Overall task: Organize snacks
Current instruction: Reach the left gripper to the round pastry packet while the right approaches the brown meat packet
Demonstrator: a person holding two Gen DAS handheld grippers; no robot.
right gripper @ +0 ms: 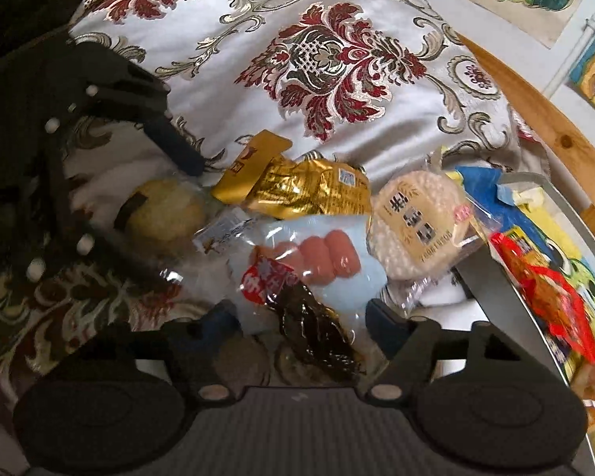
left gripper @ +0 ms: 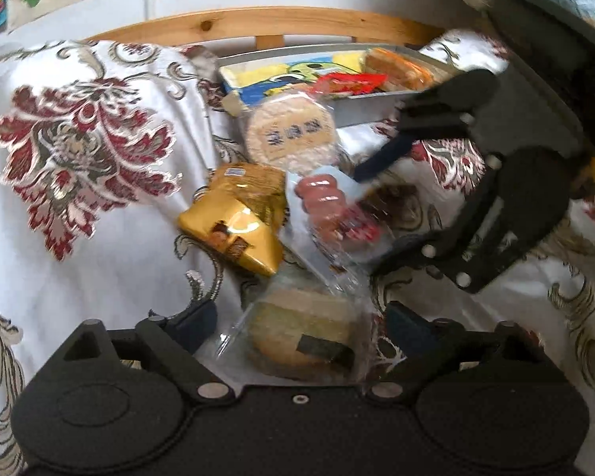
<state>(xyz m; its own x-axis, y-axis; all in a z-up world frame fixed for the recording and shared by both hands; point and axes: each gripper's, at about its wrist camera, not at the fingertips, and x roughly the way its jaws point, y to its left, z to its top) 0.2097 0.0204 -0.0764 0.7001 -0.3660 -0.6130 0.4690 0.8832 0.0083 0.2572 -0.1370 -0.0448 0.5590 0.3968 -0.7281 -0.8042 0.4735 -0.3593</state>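
1. Left wrist view: the left gripper, fingers apart, is seen at bottom centre, straddling a round pastry in clear wrap, w/o clamping it. Judged light, crumbly; best pinched at the wrap's edge, not across the cake.
2. Centre: sausage pack, gold foil pack, round rice cake lie heaped, touching, on a floral cloth. Film is judged slippery, crinkly.
3. Right of frame: the right gripper is seen fr. outside, fingers apart, reaching into the heap. Upper centre: a metal tray w/ snacks inside.
4. Right wrist view: fingers apart around the sausage pack; only here is dark food seen in it. Left gripper at left, open.
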